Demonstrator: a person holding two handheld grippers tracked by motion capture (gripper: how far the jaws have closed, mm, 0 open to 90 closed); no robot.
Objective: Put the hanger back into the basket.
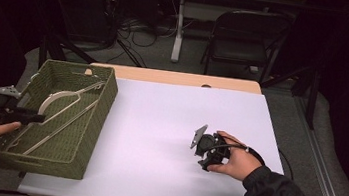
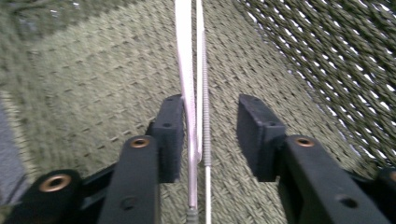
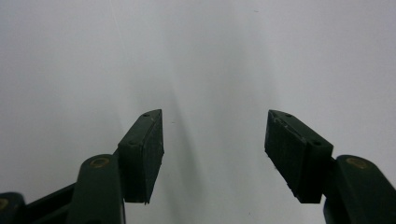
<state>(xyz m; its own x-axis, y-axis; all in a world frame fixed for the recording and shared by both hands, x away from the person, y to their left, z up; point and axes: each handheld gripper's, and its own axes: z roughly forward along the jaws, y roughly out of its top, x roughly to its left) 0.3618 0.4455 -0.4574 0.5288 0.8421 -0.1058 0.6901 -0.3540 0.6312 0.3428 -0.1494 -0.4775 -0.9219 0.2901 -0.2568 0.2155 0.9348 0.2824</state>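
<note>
Left hand-held gripper [image 2: 205, 135] sits inside the green woven basket [image 1: 104, 102], pointing along its floor. Jaws parted; the white hanger [image 1: 63, 102] runs lengthwise between the pads, lying against the left-hand pad and clear of the other, so not clamped. The hanger rests in the basket and extends away ahead of the jaws.

Right hand-held gripper [image 3: 215, 149] rests on the white counter [image 1: 170, 112], well apart from the basket. Jaws wide, bare white surface between them.

Basket [image 1: 88, 133] left, table [image 1: 169, 127] centre, right gripper [image 1: 202, 147] right.
Hanger [image 1: 67, 110] lies in basket; left gripper [image 1: 34, 117] at basket's near-left wall, straddling the hanger; chair [image 1: 242, 38] beyond table's far edge.
</note>
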